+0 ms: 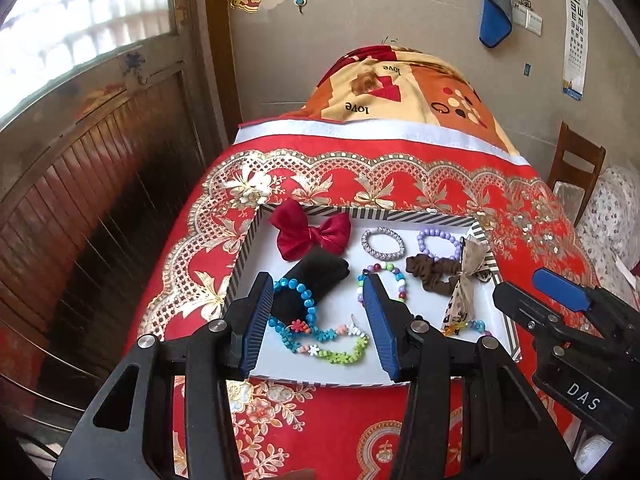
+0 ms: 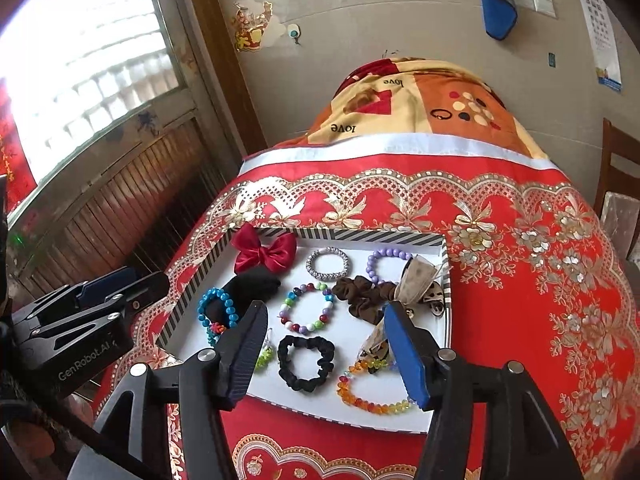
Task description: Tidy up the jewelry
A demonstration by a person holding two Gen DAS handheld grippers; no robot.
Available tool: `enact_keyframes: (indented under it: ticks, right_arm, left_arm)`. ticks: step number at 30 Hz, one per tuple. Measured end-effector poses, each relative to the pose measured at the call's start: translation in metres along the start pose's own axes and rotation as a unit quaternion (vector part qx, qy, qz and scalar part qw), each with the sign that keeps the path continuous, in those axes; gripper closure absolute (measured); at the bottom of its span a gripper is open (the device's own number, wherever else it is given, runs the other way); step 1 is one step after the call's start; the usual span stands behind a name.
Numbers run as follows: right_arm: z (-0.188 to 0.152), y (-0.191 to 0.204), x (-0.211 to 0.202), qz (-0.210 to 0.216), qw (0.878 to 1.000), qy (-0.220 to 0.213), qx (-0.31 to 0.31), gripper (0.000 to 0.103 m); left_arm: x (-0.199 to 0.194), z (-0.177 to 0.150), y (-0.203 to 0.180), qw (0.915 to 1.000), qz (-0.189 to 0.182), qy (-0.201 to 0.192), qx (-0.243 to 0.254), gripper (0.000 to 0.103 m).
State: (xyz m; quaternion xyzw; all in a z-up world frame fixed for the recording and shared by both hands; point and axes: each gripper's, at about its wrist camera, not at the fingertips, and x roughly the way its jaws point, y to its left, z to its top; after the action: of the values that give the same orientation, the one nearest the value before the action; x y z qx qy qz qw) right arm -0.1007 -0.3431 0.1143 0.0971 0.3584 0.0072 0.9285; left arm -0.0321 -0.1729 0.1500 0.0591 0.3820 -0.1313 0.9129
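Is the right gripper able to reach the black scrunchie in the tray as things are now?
Probably yes. The right gripper is open, and the black scrunchie lies flat between its fingers in the tray, with nothing on top of it. The orange bead bracelet lies close beside it.

Window (image 2: 80, 80): bright light comes in.
Wall (image 1: 360, 20): beige, maybe an eye chart (image 1: 574, 40).
Chair (image 1: 576, 168): brown wood.

Red bow (image 2: 264, 255); black scrunchie (image 2: 306, 364); striped tray rim (image 2: 360, 236); tan, possibly spotted ribbon (image 1: 468, 272).
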Motion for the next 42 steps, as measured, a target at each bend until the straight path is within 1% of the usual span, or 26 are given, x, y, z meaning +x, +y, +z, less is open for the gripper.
enact_keyframes:
  ticks: [4,6,8,10,11,42]
  right_arm:
    - [0.0,0.003,-0.004,-0.007,1.0,-0.003,-0.005,0.044]
    - [0.0,0.005,-0.005,-0.01,1.0,-0.005,-0.007,0.042]
    - [0.001,0.006,-0.008,-0.019,1.0,-0.009,-0.009,0.033]
    - [0.002,0.006,-0.011,-0.032,0.999,-0.014,-0.01,0.029]
    - [0.002,0.007,-0.012,-0.036,0.999,-0.015,-0.009,0.028]
    - [-0.001,0.009,-0.004,-0.025,1.0,0.003,-0.015,0.028]
  left_arm:
    - [-0.003,-0.002,0.001,1.0,0.001,-0.003,0.001,0.057]
    - [-0.005,-0.003,0.001,1.0,0.002,-0.004,0.001,0.057]
    - [-0.006,-0.003,0.001,1.0,0.004,-0.006,0.002,0.057]
    - [-0.007,-0.003,0.002,1.0,0.005,-0.008,0.003,0.057]
    - [-0.007,-0.002,0.002,0.9999,0.005,-0.008,0.003,0.057]
    - [-0.003,-0.003,0.002,1.0,0.005,-0.006,0.005,0.057]
